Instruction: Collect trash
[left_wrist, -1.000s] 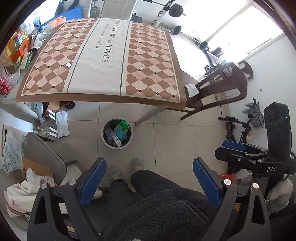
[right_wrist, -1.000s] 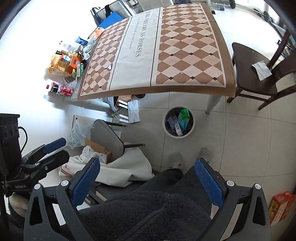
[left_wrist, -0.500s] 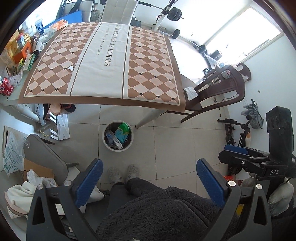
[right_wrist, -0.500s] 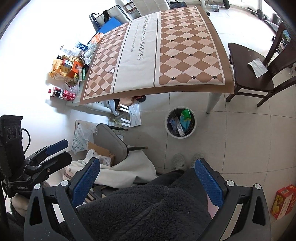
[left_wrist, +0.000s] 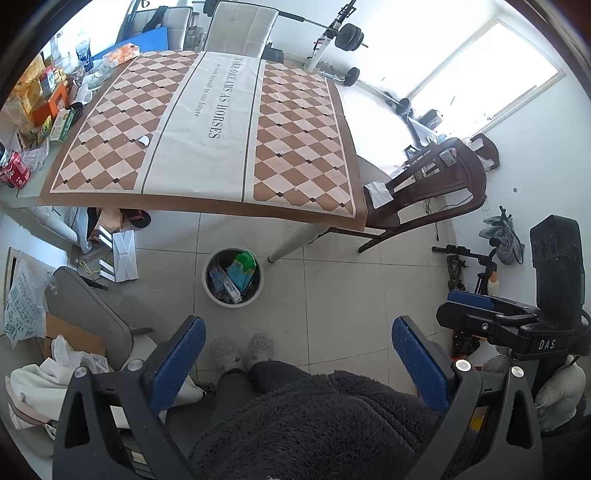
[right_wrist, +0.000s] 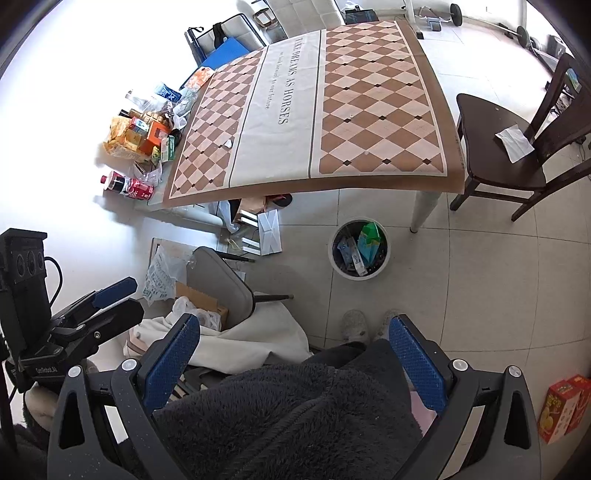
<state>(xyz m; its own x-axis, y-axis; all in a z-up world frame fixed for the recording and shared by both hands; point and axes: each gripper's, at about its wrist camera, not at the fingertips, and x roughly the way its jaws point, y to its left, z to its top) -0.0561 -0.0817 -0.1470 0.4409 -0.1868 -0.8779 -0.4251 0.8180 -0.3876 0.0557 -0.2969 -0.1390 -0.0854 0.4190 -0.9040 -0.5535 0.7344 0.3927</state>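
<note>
White trash bin (left_wrist: 233, 300) stands upright, mouth facing up.

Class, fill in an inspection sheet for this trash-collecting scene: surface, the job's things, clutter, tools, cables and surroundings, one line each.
Surface: table under a checked cloth; a small white scrap lies on it.
Job's things: trash bin on the floor by the table leg, already holding packaging.
Clutter: snack boxes and a red bottle at the table's end; bags and cardboard on the floor.
Tools: left tool open, holding nothing; right tool open, holding nothing.
Cables: one black cable near the left tool's black box.
Surroundings: dark wooden chair with a paper on its seat, barbell, bright window.
</note>
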